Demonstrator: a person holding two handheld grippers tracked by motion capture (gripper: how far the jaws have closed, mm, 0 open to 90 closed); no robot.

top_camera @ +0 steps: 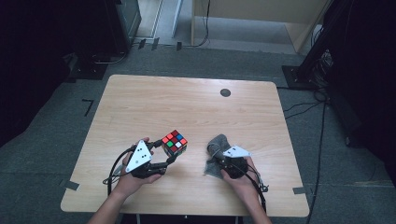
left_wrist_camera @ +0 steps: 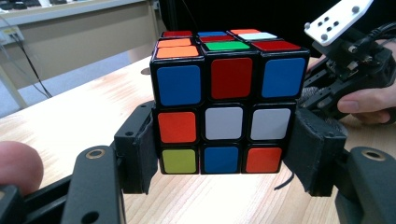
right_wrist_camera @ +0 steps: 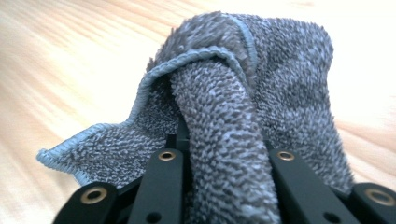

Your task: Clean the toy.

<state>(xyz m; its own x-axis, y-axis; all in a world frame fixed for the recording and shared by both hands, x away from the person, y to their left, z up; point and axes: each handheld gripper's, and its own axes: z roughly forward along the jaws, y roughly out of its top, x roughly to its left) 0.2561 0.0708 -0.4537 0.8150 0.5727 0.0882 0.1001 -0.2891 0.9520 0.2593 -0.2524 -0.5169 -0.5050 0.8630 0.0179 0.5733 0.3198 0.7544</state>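
A scrambled colour cube (top_camera: pixel 175 142) stands on the wooden table (top_camera: pixel 187 100) at front centre. My left gripper (top_camera: pixel 172 154) comes at it from the lower left and is shut on it. In the left gripper view the pads (left_wrist_camera: pixel 140 154) press on the lower two layers of the cube (left_wrist_camera: pixel 224 88) from both sides. To the right lies a crumpled grey terry cloth (top_camera: pixel 217 142). My right gripper (top_camera: pixel 220 156) is shut on a bunched fold of this cloth (right_wrist_camera: pixel 280 84), which rises up between the black jaws of the gripper (right_wrist_camera: pixel 224 140).
A small dark round disc (top_camera: pixel 225 92) sits in the table top near the far right. The front edge of the table is close behind both hands. Cables (top_camera: pixel 322 140) and black stands lie on the grey floor to the right.
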